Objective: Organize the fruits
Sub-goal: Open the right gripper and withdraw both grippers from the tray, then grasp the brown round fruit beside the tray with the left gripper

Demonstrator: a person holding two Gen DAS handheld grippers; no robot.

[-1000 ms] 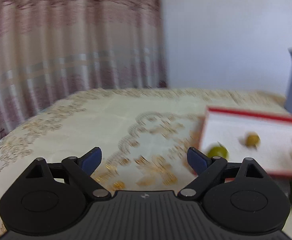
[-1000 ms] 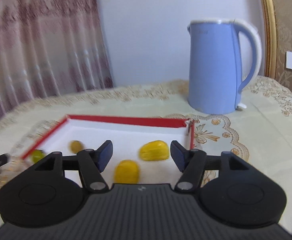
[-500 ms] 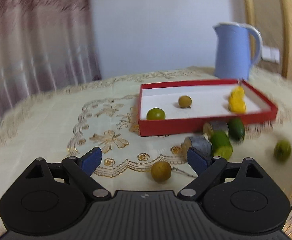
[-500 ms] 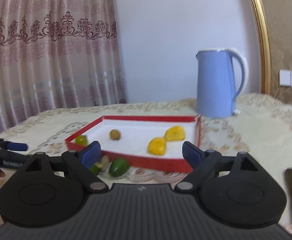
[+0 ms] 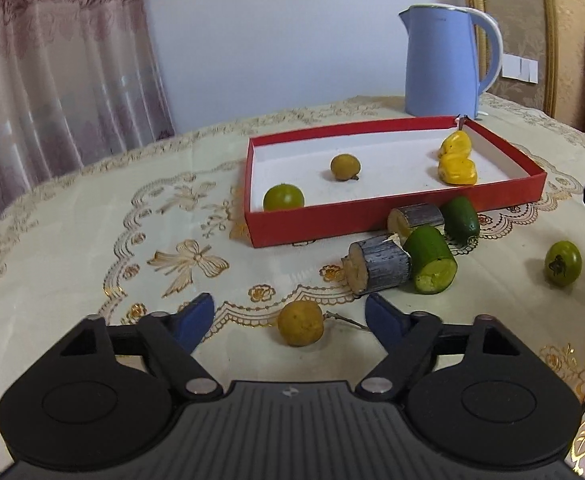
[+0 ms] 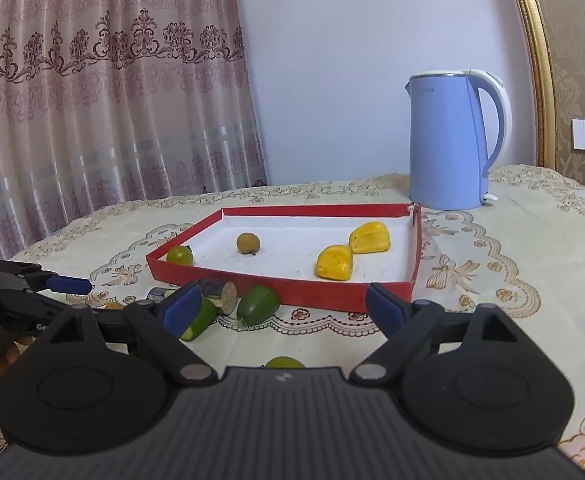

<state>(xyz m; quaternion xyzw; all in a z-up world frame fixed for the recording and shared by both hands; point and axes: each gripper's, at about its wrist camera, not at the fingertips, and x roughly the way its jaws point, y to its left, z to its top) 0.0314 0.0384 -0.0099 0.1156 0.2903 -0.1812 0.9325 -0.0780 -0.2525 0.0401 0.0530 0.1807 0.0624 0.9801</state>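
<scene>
Cream cloth: the embroidered tablecloth (image 5: 92,248) covered the whole table, and everything stood on it.
Blue kettle: the kettle (image 6: 452,140) stood upright behind the far right corner of the box.
Red box: the shallow red box (image 5: 372,220) with white floor lay in the middle of the cloth.
In the box: two yellow pieces (image 5: 457,160) lay close together at the right side, a brown round fruit (image 5: 345,167) near the middle, a green round fruit (image 5: 283,197) at the near left corner.
Before the box: two grey stem pieces (image 5: 380,266) and two green cut pieces (image 5: 431,260) lay together by the front wall.
My left tool: the left gripper (image 5: 290,316) was released, its jaws had just been closing, and the small yellow-brown fruit (image 5: 301,323) lay between the blue pads, not pressed by them.
My right tool: the right gripper (image 6: 280,306) was released and held nothing.
Loose fruit: one green round fruit on the cloth (image 5: 563,263) lay apart at the right.
</scene>
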